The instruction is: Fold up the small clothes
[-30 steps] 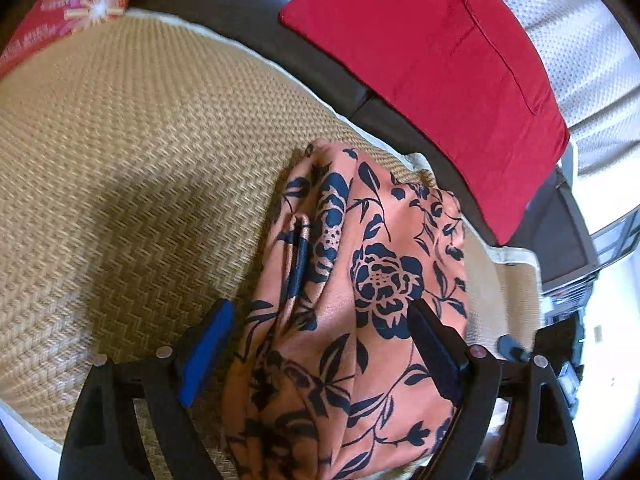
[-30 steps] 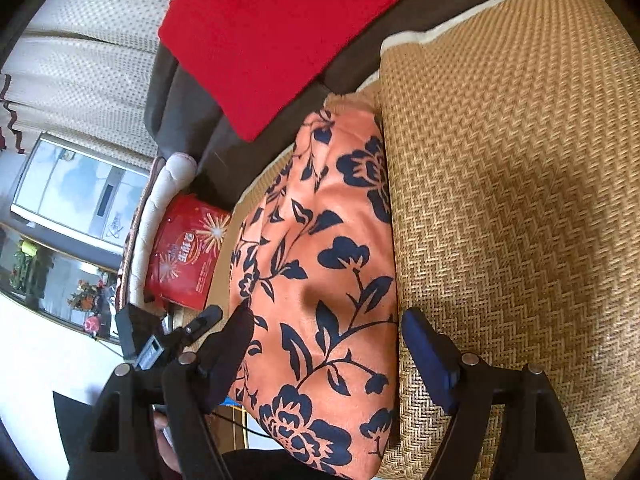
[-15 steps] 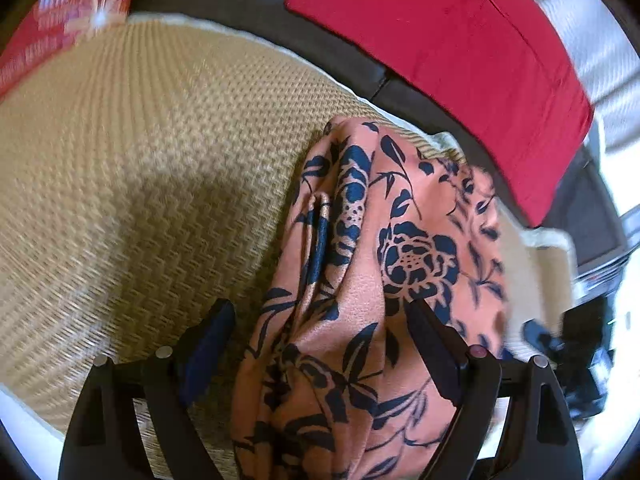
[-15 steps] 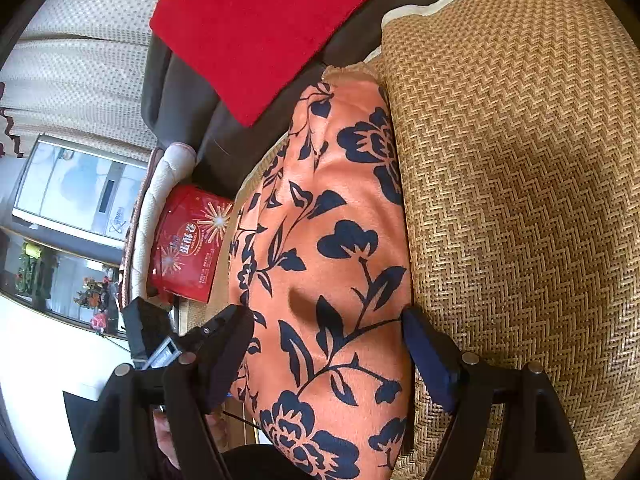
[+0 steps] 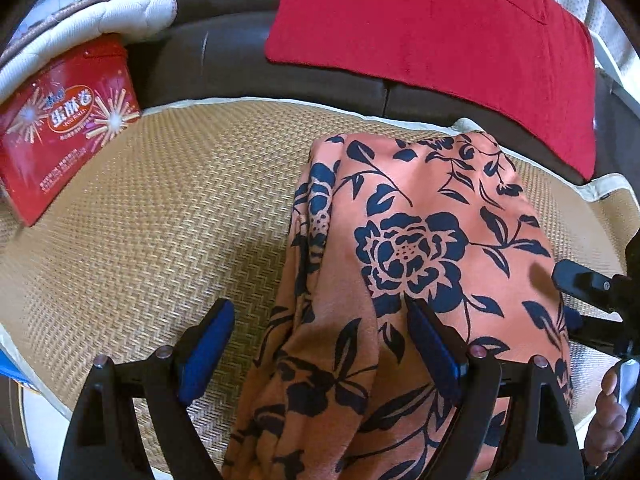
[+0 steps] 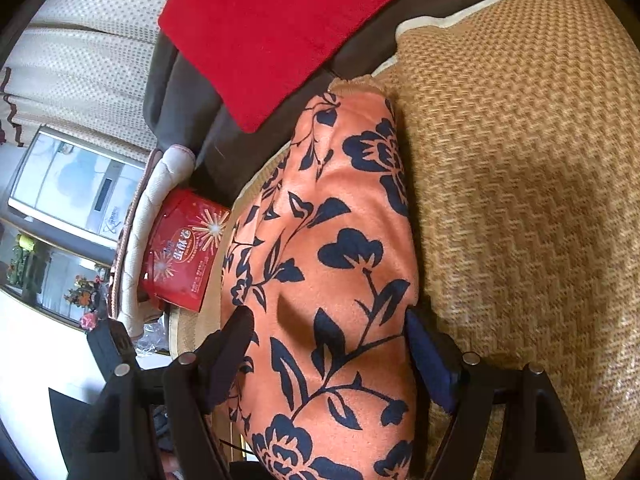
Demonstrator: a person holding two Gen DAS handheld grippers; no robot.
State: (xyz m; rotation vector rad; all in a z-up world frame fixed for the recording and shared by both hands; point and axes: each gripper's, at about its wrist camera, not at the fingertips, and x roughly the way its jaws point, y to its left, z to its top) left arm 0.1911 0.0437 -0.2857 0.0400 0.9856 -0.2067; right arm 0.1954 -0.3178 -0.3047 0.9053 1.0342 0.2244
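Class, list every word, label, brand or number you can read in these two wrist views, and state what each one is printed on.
"蛋酥卷": large white characters in the oval label on the red tin, seen again in the right wrist view; my reading is uncertain.
Small white lines lower on the tin: too small to read.
Blue mark on the white appliance: too blurred to read.
Floral garment, red cushion: no text.
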